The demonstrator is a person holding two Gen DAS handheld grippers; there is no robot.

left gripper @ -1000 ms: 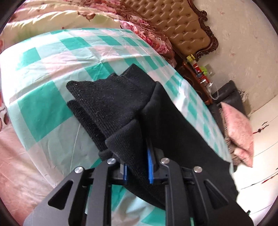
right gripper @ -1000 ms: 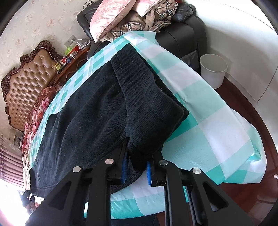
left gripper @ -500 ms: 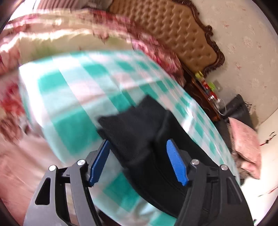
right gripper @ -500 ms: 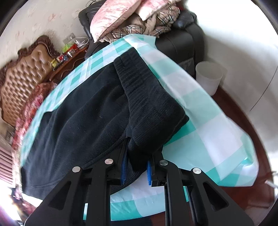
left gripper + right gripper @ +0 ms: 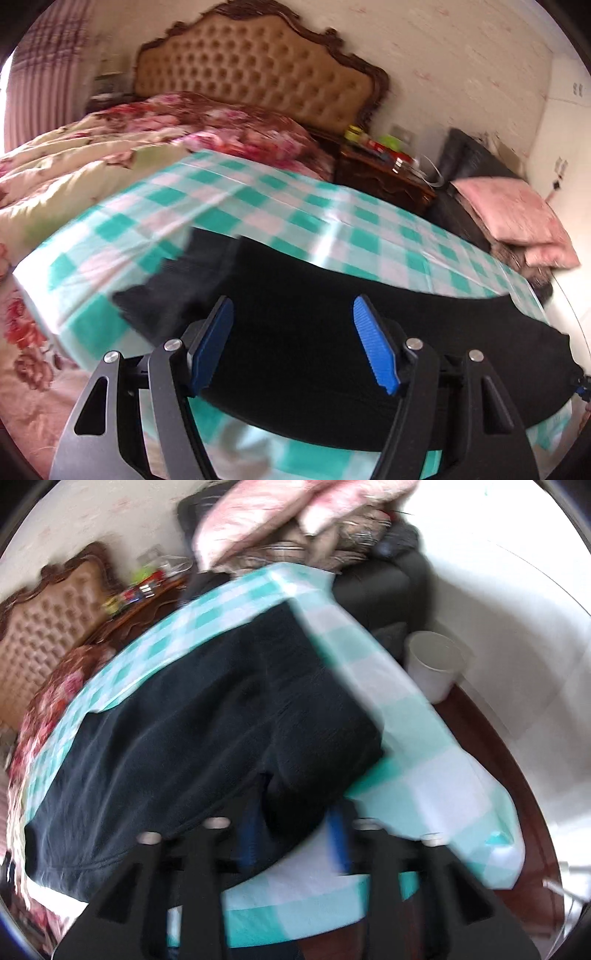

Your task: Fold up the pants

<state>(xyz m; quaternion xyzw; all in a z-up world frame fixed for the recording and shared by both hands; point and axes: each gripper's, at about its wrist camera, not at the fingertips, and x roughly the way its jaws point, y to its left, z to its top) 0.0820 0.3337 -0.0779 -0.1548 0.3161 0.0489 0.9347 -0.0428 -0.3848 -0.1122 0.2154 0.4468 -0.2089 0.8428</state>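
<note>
Black pants (image 5: 314, 332) lie lengthwise across a teal-and-white checked sheet (image 5: 258, 206), folded along their length. My left gripper (image 5: 292, 306) hangs open above the pants, and nothing sits between its blue pads (image 5: 373, 343). The right wrist view is blurred. There the pants (image 5: 221, 731) run from a thick folded end at the near right to the far left. My right gripper (image 5: 295, 823) is at that folded end. Its jaws are opening, with the edge of the fold still between them, and the pads no longer press on it.
A tufted brown headboard (image 5: 258, 74) and a floral quilt (image 5: 110, 147) lie beyond the sheet. A cluttered nightstand (image 5: 384, 173) and a black sofa with pink pillows (image 5: 517, 214) stand to the right. A white bin (image 5: 432, 664) stands on the wooden floor beside the bed corner.
My left gripper let go of the pants, opened wide and pulled back and up. My right gripper, shut on the folded end until half a second ago, has opened.
</note>
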